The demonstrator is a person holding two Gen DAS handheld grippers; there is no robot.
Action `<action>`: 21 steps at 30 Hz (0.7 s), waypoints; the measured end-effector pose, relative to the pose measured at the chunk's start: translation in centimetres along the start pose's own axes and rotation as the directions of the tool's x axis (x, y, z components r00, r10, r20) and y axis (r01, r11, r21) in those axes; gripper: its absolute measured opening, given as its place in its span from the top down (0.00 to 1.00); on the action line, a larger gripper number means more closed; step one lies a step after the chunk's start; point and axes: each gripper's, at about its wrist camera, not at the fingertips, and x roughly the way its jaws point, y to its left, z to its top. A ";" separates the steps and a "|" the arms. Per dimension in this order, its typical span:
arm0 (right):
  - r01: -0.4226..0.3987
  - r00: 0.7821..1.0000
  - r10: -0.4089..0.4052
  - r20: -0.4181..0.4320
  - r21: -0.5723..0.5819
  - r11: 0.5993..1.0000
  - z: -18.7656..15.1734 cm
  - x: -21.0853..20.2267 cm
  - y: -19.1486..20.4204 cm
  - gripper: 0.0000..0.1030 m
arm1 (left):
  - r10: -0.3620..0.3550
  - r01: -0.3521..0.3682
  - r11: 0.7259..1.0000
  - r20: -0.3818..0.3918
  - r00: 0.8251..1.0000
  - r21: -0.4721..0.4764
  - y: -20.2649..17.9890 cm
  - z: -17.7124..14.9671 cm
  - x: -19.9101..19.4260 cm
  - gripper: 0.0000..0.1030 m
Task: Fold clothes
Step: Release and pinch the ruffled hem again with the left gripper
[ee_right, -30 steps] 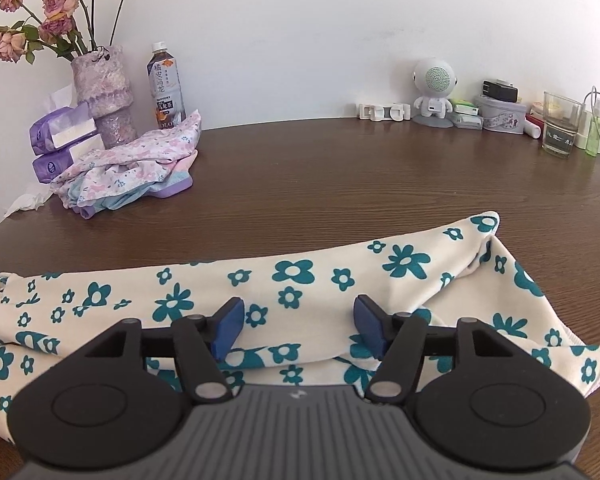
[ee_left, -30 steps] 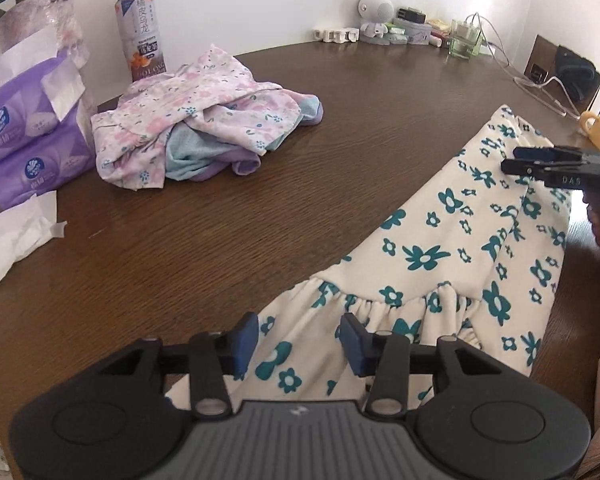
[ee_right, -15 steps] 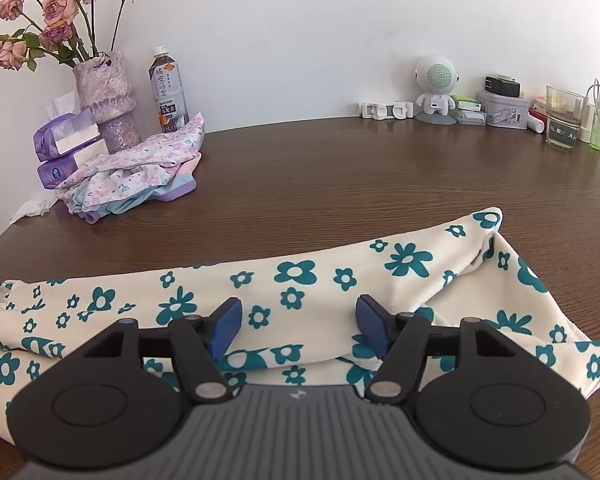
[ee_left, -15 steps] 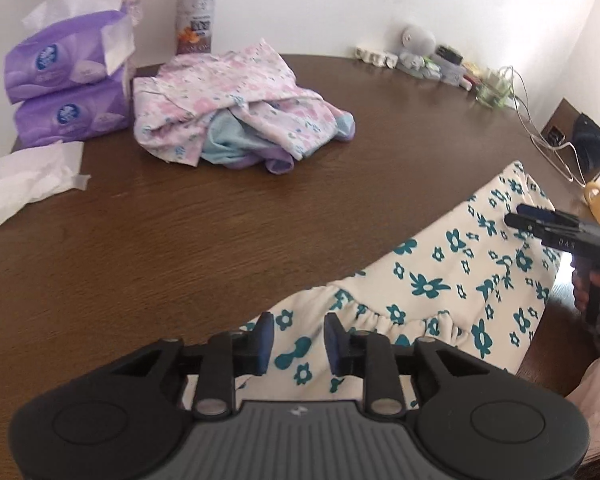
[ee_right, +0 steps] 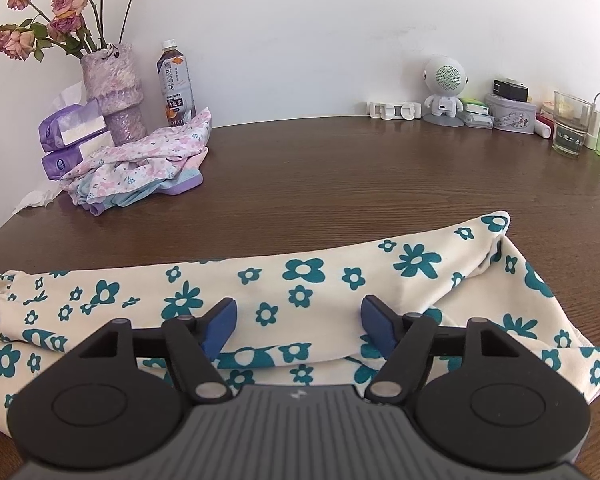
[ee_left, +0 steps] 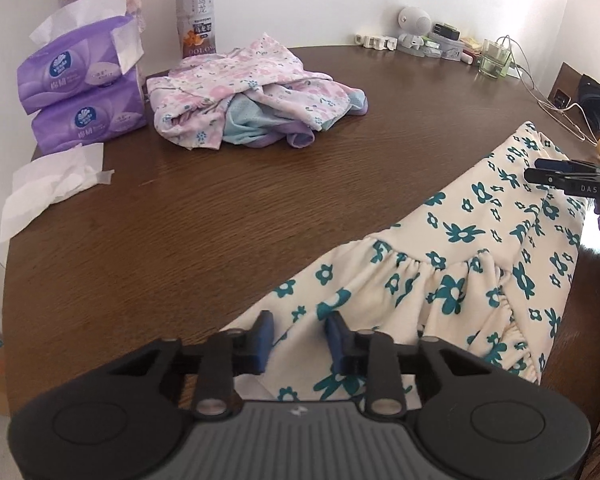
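Table [ee_right: 340, 184] centre bare; clothes pile [ee_left: 252, 96], bottle [ee_right: 175, 84] far left

Left tool [ee_left: 296, 338]: black plastic body, ribbed grey centre panel with a small white emblem, two round black discs at the sides, silver pivot screws, blue pads [ee_left: 263, 334] on black fingers. Right tool [ee_right: 296, 324]: identical build; seen from the left wrist view, white lettering "DAS" on its side.
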 end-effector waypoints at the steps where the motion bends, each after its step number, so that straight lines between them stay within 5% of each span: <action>1: -0.001 1.000 0.001 -0.001 -0.003 1.000 0.0 0.0 0.0 0.30 | -0.012 0.012 1.000 -0.002 1.000 -0.022 0.1 -0.1 -0.1 0.94; 6: 0.000 1.000 0.000 -0.003 -0.014 1.000 0.0 0.0 0.2 0.30 | -0.047 0.046 0.984 0.001 0.999 -0.174 1.5 -0.5 -0.9 0.94; 9: -0.001 1.000 0.001 -0.004 -0.021 1.000 -0.1 0.0 0.3 0.30 | -0.021 0.029 0.984 0.047 0.999 -0.178 1.2 -0.5 -2.0 0.83; 10: -0.002 1.000 0.002 -0.004 -0.021 1.000 -0.1 0.0 0.3 0.30 | 0.001 0.008 0.988 0.052 0.999 -0.156 0.9 -0.4 -2.2 0.73; 11: -0.003 1.000 0.003 -0.004 -0.022 1.000 -0.1 -0.1 0.3 0.30 | 0.022 -0.014 0.991 0.058 0.998 -0.134 0.6 -0.3 -2.4 0.52; 13: -0.021 1.000 0.022 0.002 -0.029 0.999 -0.1 -0.2 0.4 0.30 | 0.063 -0.057 0.994 0.065 0.996 -0.089 0.0 -0.1 -2.6 0.33; 17: -0.114 0.993 0.117 0.024 -0.087 0.990 -0.1 -1.1 1.8 0.30 | 0.100 -0.099 0.994 0.039 0.994 -0.041 -0.1 0.2 -1.4 0.32; 21: -0.266 0.963 0.271 0.006 -0.164 0.950 0.2 -1.8 5.0 0.30 | 0.097 -0.096 0.994 0.031 0.995 -0.052 0.5 0.0 -0.2 0.32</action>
